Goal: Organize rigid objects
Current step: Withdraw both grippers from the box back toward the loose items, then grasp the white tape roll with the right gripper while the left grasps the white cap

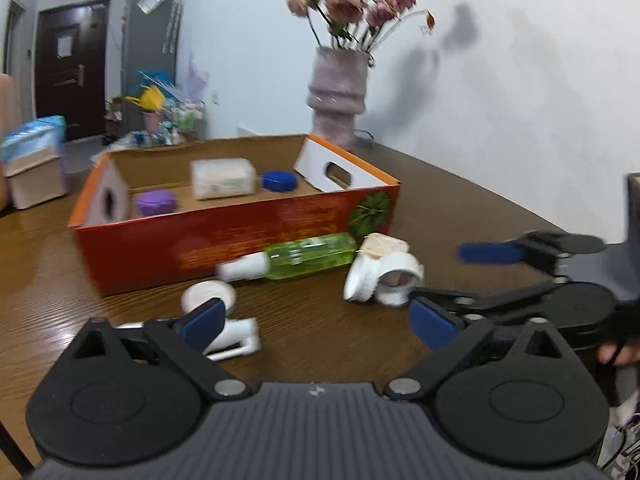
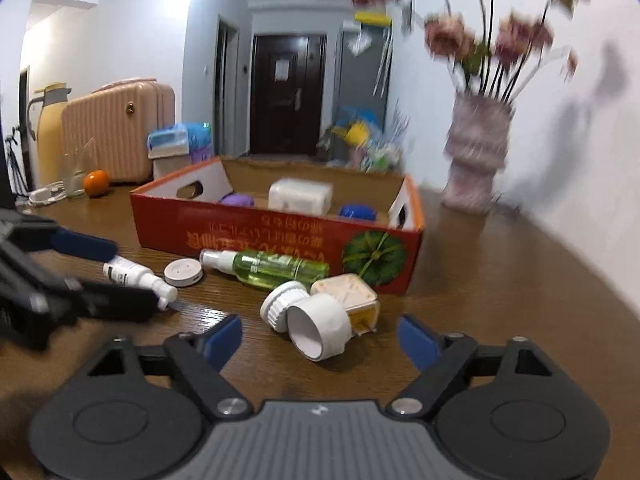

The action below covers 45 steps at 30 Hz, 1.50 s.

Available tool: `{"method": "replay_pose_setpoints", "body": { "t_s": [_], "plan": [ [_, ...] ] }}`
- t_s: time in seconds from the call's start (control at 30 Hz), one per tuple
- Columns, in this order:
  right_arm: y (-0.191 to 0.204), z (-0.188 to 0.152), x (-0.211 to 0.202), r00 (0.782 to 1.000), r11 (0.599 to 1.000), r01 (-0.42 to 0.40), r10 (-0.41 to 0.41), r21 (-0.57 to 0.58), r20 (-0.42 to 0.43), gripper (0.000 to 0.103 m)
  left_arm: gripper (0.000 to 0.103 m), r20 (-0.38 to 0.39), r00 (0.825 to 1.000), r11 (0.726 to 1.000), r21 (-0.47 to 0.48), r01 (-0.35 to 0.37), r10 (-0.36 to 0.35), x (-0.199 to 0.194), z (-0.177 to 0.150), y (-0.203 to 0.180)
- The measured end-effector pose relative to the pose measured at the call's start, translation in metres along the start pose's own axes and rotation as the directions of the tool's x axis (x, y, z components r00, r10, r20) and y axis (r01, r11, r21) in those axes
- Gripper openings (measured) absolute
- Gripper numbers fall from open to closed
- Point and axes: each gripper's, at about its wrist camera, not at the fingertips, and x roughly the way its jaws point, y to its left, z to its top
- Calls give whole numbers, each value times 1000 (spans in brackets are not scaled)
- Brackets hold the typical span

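Right ahead of your right tool [image 2: 320, 340], whose blue pads stand wide apart with nothing between them, lies a white cylindrical cap [image 2: 318, 326] on its side, open mouth toward you. Touching it on the left is a ribbed white lid [image 2: 276, 306], and just behind it a cream square container [image 2: 348, 290] tipped over. Beyond those, a green spray bottle [image 2: 276, 268] lies flat against the front wall of the red cardboard box [image 2: 260, 238]. A round white disc [image 2: 183, 273] sits to the left of the bottle's nozzle.

Your left tool [image 1: 316, 322] is also spread open and holds nothing; its left pad covers part of a white squeeze bottle [image 1: 236, 338] lying just ahead of it. From the right wrist you see that same bottle [image 2: 138, 278] whole, between the left tool's two fingers [image 2: 84, 242] but not gripped.

Inside the box rest a purple lid [image 1: 156, 203], a white rectangular tub [image 1: 222, 178] and a blue lid [image 1: 279, 181]; the right view cuts all three off behind the box wall.

Further out on the wooden surface [image 2: 500, 280] stands a vase of dried flowers [image 2: 476, 160], blurred in the right view. Only that view shows an orange [image 2: 96, 183] and a pink suitcase [image 2: 120, 132] far left.
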Motion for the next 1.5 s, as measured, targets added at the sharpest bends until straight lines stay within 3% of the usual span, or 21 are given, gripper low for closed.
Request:
{"method": "replay_pose_setpoints", "body": {
  "t_s": [0.03, 0.17, 0.2, 0.3, 0.4, 0.53, 0.6, 0.7, 0.9, 1.03, 1.1, 1.27, 1.4, 1.5],
  "plan": [
    [-4, 3, 9, 1000, 1000, -13, 13, 17, -19, 66, 87, -4, 1000, 1000, -1, 8, -8, 7, 3, -4],
    [-10, 5, 36, 998, 999, -17, 20, 39, -64, 23, 65, 4, 1000, 1000, 12, 23, -23, 29, 9, -16],
    [-11, 3, 37, 998, 999, -13, 16, 43, -63, 21, 62, -1, 1000, 1000, 9, 27, -27, 35, 11, -18],
    [-21, -3, 31, 997, 997, -30, 35, 71, -64, 21, 61, -30, 999, 999, -1, 35, -35, 54, 14, -19],
    [-31, -13, 16, 998, 997, -7, 12, 74, -62, 20, 50, -68, 997, 1000, 10, 21, -21, 74, 15, -22],
    [-44, -24, -6, 998, 994, -3, 9, 111, -56, 20, 47, -85, 996, 1000, 12, 3, -2, 87, 15, -26],
    [-47, -29, -14, 998, 992, -8, 15, 125, -55, 20, 26, -86, 996, 1000, 15, 25, -23, 88, 13, -30],
    [-47, -34, -22, 998, 991, -16, 23, 131, -58, 20, 14, -101, 995, 1000, 8, 17, -16, 90, 9, -36],
    [-40, -38, -37, 998, 990, -38, 46, 135, -52, 20, 6, -113, 994, 1000, 0, -9, 9, 77, -2, -42],
    [-39, -42, -47, 995, 982, -71, 82, 173, -54, 20, 5, -84, 995, 999, 0, -54, 54, 36, -19, -47],
    [-37, -44, -50, 985, 968, -134, 153, 213, -76, 20, 5, -70, 995, 997, 17, -77, 78, 8, -34, -48],
    [-17, -46, -42, 933, 927, -279, 324, 251, -160, 19, 5, -89, 977, 981, 42, -191, 194, -52, -67, -39],
    [6, -38, -28, 884, 892, -364, 422, 268, -203, 19, 6, -92, 979, 983, 7, -181, 181, -70, -74, -30],
    [13, -33, -20, 881, 885, -360, 427, 296, -204, 20, 7, -93, 974, 978, 2, -208, 207, -69, -75, -26]
  ]
}}
